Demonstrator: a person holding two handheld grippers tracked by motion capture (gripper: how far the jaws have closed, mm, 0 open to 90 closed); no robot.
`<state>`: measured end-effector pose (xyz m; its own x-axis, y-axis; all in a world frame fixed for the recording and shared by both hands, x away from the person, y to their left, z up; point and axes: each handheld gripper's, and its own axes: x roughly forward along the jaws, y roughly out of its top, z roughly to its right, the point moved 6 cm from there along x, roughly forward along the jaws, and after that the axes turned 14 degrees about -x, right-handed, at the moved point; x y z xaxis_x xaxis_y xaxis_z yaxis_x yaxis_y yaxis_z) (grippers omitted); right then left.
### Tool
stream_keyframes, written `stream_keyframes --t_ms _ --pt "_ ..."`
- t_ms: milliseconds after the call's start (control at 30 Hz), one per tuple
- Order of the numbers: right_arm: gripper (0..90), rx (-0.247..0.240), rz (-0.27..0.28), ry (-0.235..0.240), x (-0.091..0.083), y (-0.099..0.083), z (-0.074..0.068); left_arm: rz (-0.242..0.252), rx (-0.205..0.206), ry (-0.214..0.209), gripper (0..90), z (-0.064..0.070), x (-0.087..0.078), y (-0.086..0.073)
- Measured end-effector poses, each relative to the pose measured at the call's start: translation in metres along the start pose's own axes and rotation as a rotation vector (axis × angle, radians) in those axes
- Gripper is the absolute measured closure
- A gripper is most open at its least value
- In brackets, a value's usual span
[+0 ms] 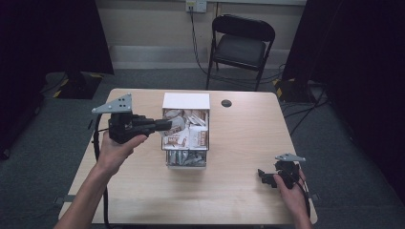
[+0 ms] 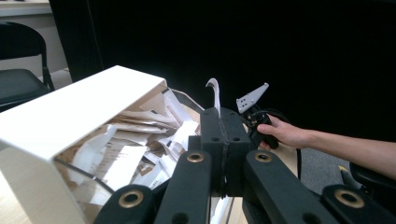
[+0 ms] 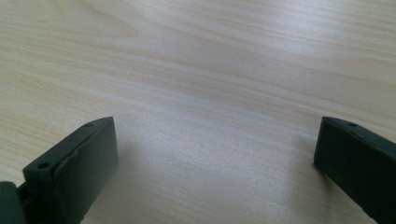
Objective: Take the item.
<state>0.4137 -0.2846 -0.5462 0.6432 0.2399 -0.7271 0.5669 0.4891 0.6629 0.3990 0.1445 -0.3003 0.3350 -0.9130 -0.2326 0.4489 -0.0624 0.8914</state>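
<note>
A white box (image 1: 186,101) stands at the table's middle, its open compartments stuffed with several white and brown paper sachets (image 1: 185,134). My left gripper (image 1: 167,125) hovers at the box's left edge, over the sachets. In the left gripper view its jaws (image 2: 223,116) are shut, and a thin white sachet (image 2: 215,91) sticks up curled from between them, beside the box (image 2: 79,109). My right gripper (image 1: 263,175) rests low near the table's front right corner. Its jaws (image 3: 215,140) stand wide open over bare wood with nothing between them.
A black round cap (image 1: 226,103) lies on the wooden table (image 1: 239,143) right of the box. Behind the table stands a black folding chair (image 1: 241,45), with cables (image 1: 296,112) on the grey floor. Dark curtains hang at both sides.
</note>
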Motion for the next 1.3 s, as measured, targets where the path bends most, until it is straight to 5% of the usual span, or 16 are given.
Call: stream_keyframes --t_ms 333,733,1300 --pt "0.0 0.000 0.000 0.000 0.000 0.000 0.000 0.031 0.008 0.029 90.0 -0.007 -0.017 0.006" --pt "0.0 0.000 0.000 0.000 0.000 0.000 0.000 0.066 -0.029 0.089 90.0 -0.021 -0.042 0.008" --pt "0.0 0.000 0.000 0.000 0.000 0.000 0.000 0.052 -0.054 0.189 90.0 -0.046 -0.063 -0.002"
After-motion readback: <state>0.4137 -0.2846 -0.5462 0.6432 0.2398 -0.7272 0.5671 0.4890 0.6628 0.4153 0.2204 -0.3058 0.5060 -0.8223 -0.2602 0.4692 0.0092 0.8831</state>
